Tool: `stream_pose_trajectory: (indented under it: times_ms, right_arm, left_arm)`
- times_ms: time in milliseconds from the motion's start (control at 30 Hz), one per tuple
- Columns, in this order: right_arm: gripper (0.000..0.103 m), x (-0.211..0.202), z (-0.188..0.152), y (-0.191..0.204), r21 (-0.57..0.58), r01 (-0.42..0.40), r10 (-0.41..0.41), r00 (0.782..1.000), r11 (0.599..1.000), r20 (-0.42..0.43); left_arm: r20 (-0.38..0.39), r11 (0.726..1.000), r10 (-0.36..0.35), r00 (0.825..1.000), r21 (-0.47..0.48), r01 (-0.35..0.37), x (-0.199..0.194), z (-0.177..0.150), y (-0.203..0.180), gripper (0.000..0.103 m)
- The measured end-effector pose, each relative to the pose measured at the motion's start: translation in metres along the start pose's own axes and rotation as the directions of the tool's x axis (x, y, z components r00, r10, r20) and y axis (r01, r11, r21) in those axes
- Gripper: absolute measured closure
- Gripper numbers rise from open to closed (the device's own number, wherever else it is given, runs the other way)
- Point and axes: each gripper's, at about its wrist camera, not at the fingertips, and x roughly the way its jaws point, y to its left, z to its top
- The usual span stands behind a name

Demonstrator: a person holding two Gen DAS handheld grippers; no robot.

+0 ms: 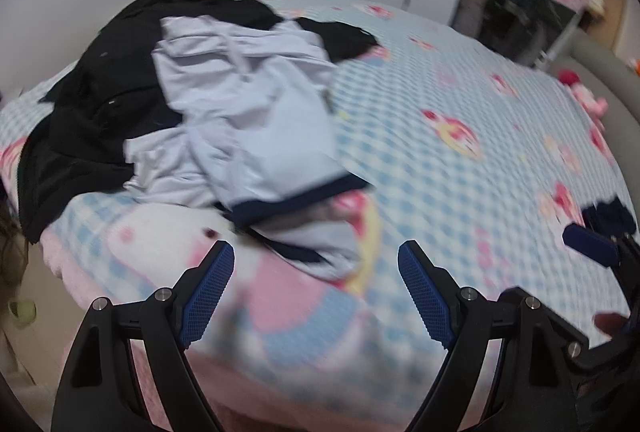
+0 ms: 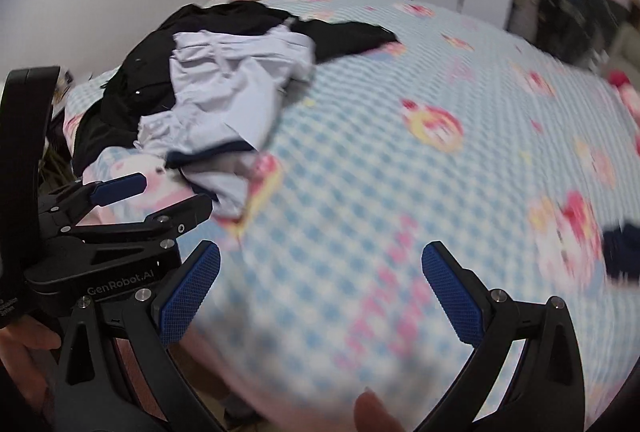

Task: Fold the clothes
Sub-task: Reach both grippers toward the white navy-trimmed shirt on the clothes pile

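- Left wrist cam: left gripper (image 1: 316, 252) wide open, nothing in it, above bed (image 1: 440, 135) edge; white shirt (image 1: 248, 119) lies just ahead on black clothes (image 1: 92, 99).
- Right wrist cam only: a fingertip (image 2: 372, 412) at bottom; right gripper (image 2: 320, 256) wide open, empty.
- Count: 2 grippers, 1 white shirt, 1 black heap, 1 small dark item (image 2: 622, 252) w/ blur, far right.

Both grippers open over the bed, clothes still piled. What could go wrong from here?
1. The white garment lies tangled over the black clothes; a grab may lift both.
2. The left gripper and right gripper hover close together and might collide.
3. The pile sits near the bed edge; tugging may drag it off.
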Motion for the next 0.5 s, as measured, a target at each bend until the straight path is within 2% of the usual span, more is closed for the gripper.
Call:
stream_pose_trajectory:
  times_ms: [133, 267, 367, 500]
  right_arm:
    - [0.001, 0.041, 0.03, 0.029, -0.049, 0.004, -0.006, 1.0, 0.999, -0.025]
    - [0.001, 0.072, 0.049, 0.053, -0.097, 0.022, -0.027, 0.998, 0.995, -0.05]
    - [0.001, 0.093, 0.058, 0.069, -0.121, 0.027, -0.036, 0.997, 0.992, -0.072]
    - [0.001, 0.12, 0.062, 0.088, -0.17, 0.045, -0.061, 0.994, 0.984, -0.091]
  left_arm:
    - [0.003, 0.99, -0.011, 1.0, -0.141, 0.011, 0.029, 0.025, 0.04, 0.017]
    - [0.006, 0.975, -0.021, 1.0, -0.221, 0.022, 0.055, 0.04, 0.066, 0.017]
    - [0.008, 0.968, -0.041, 0.999, -0.246, 0.042, 0.071, 0.045, 0.076, 0.017]
    - [0.017, 0.972, -0.046, 0.999, -0.231, 0.048, 0.084, 0.043, 0.081, 0.017]
